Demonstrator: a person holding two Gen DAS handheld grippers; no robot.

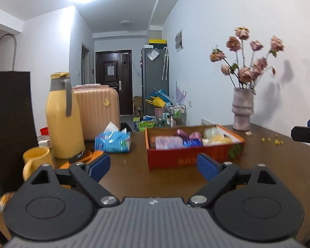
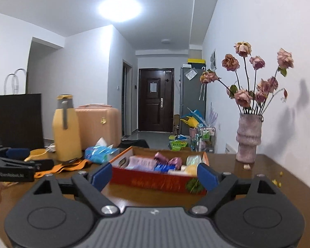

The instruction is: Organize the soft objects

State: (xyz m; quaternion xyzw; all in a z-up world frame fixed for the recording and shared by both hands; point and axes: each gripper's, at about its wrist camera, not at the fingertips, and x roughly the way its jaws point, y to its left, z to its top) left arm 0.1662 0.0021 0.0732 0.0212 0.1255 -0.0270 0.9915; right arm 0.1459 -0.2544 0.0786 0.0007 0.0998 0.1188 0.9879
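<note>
An open red cardboard box (image 1: pixel 175 157) (image 2: pixel 155 180) sits on the brown table (image 1: pixel 134 177), holding several soft packs in pink, purple, blue and pale yellow. To its left lies a blue tissue pack (image 1: pixel 113 141) (image 2: pixel 99 153) with a white tissue sticking up. My left gripper (image 1: pixel 154 166) hovers open in front of the box, nothing between its blue pads. My right gripper (image 2: pixel 154 175) is also open and empty, its pads framing the box from a short distance. The left gripper (image 2: pixel 20 161) shows at the left edge of the right wrist view.
A yellow thermos jug (image 1: pixel 63 115), a yellow mug (image 1: pixel 36 161), an orange strap (image 2: pixel 66 166) and a black paper bag (image 1: pixel 8 124) stand at the table's left. A vase of dried roses (image 1: pixel 242 111) stands against the right wall. Small yellow crumbs (image 1: pixel 276 141) lie nearby.
</note>
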